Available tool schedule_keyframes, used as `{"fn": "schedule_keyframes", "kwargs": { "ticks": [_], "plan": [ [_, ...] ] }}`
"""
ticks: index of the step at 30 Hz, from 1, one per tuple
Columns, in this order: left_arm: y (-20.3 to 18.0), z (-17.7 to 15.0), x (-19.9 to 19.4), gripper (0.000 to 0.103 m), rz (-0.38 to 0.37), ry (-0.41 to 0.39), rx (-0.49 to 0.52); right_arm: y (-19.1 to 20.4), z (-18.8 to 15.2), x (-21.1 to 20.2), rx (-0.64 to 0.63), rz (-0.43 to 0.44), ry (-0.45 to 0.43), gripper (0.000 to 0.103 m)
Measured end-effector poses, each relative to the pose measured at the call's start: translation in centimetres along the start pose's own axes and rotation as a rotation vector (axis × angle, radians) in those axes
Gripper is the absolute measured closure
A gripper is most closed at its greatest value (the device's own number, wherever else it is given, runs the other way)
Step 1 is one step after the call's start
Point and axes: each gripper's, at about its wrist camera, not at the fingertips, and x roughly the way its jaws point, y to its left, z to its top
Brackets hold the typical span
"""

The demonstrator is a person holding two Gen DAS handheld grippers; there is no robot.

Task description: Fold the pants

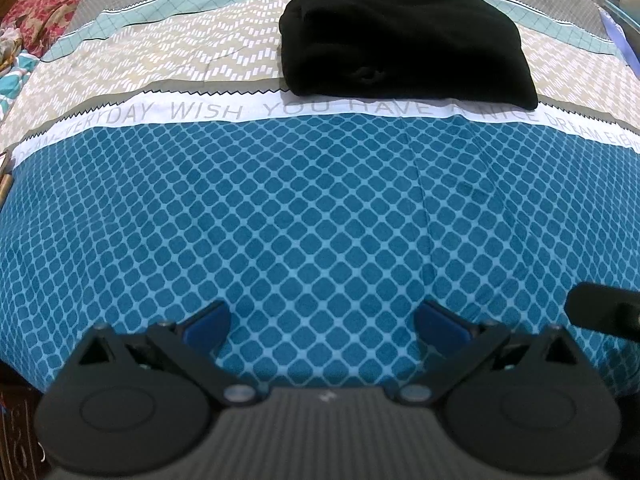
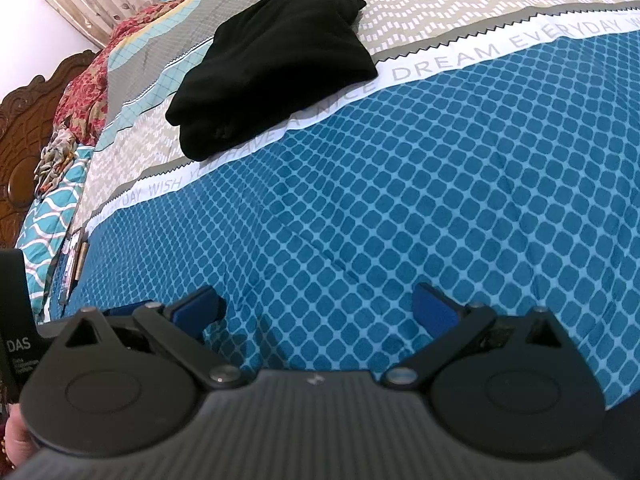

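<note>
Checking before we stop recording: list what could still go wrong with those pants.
1. The black pants lie as a loose, rounded bundle, so the fold may slump open.
2. Both the left gripper and the right gripper are open and apart from it; a careless pass could drag the bedsheet.

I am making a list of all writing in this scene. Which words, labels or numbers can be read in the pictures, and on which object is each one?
"EVERYDAY WISH YOU HAVE A NICE DREAM": white band of the bedsheet, partly covered by the black pants.
"DREAM EVERYDAY": the same band, in the right wrist view.
"DAS": black part at the left edge of the right wrist view.
Small lines under "DAS": too blurred to read.
</note>
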Motion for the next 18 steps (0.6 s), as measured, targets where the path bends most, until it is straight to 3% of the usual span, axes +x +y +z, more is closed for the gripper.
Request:
{"fn": "schedule_keyframes", "kwargs": {
  "ticks": [6,18],
  "plan": [
    [0.2,0.4,-0.2,0.0,-0.01,0.004,0.009,0.7,-0.2,-0.7,0.014,0.001,-0.028,0.0],
    [-0.4,0.6,-3.7,0.0,0.121,-0.137,0.037,2.6,0.1,-3.8,-0.123,-0.112,-0.276,0.0]
  ]
}}
